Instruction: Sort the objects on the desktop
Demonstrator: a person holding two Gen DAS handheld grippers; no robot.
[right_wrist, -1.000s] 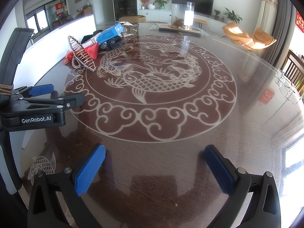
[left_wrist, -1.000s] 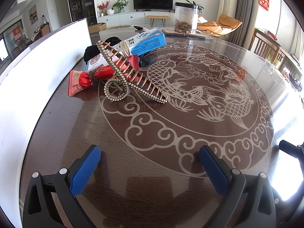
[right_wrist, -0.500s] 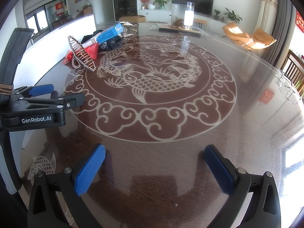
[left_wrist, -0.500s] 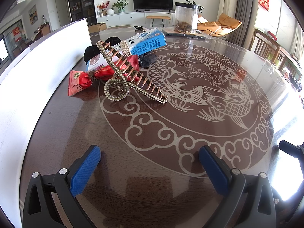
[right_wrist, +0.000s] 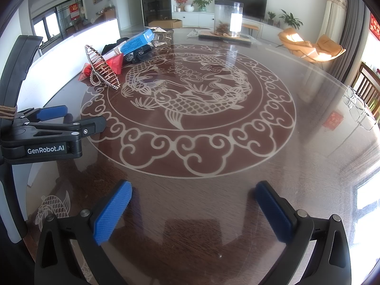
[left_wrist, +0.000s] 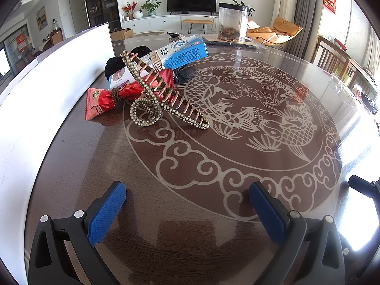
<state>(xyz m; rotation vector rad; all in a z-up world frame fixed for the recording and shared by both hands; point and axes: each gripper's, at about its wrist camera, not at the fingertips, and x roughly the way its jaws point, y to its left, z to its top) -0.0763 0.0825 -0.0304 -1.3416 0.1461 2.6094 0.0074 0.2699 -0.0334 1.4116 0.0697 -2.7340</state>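
Looking along the left wrist view: left gripper (left_wrist: 187,204) spread wide over the dark table (left_wrist: 166,237), nothing between the blue pads. Ahead, a beaded hair claw (left_wrist: 156,97) leans on a red snack packet (left_wrist: 114,95), a blue-and-white box (left_wrist: 182,52) above, black cloth (left_wrist: 114,64) behind. White board (left_wrist: 47,76) along the left.

Right wrist view: right gripper (right_wrist: 193,207) equally wide, empty. Same pile far left; left gripper seen side-on at the left edge. Clear jar (right_wrist: 228,19) at the far rim.

Black item (left_wrist: 114,63) (cloth, perhaps) sits half hidden behind the hair claw (left_wrist: 152,95).
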